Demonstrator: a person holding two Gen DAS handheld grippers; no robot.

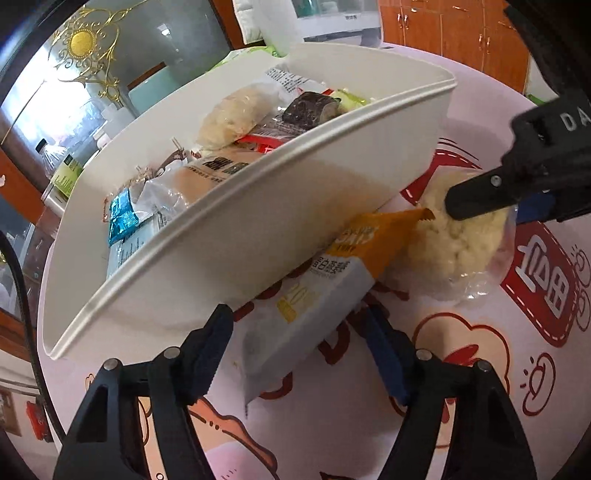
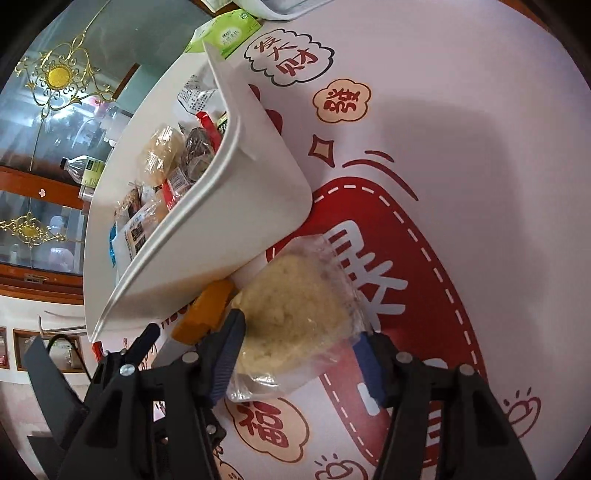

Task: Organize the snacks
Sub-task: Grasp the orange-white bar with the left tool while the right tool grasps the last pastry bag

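Note:
A white bin (image 1: pixel 229 236) holds several wrapped snacks and stands on the table; it also shows in the right wrist view (image 2: pixel 236 221). An orange and white snack bar (image 1: pixel 317 288) lies on the table against the bin's wall, between the open fingers of my left gripper (image 1: pixel 299 350). A clear bag with a pale crumbly cake (image 2: pixel 295 317) lies beside the bin's corner. My right gripper (image 2: pixel 299 365) is open around that bag, its fingers on either side. The bag also shows in the left wrist view (image 1: pixel 465 243), with the right gripper over it.
The table has a white cloth with red cartoon prints (image 2: pixel 443 147). A green box (image 2: pixel 229 33) stands behind the bin. A plastic bottle (image 2: pixel 83 168) and a glass cabinet (image 2: pixel 55 110) are at the far left.

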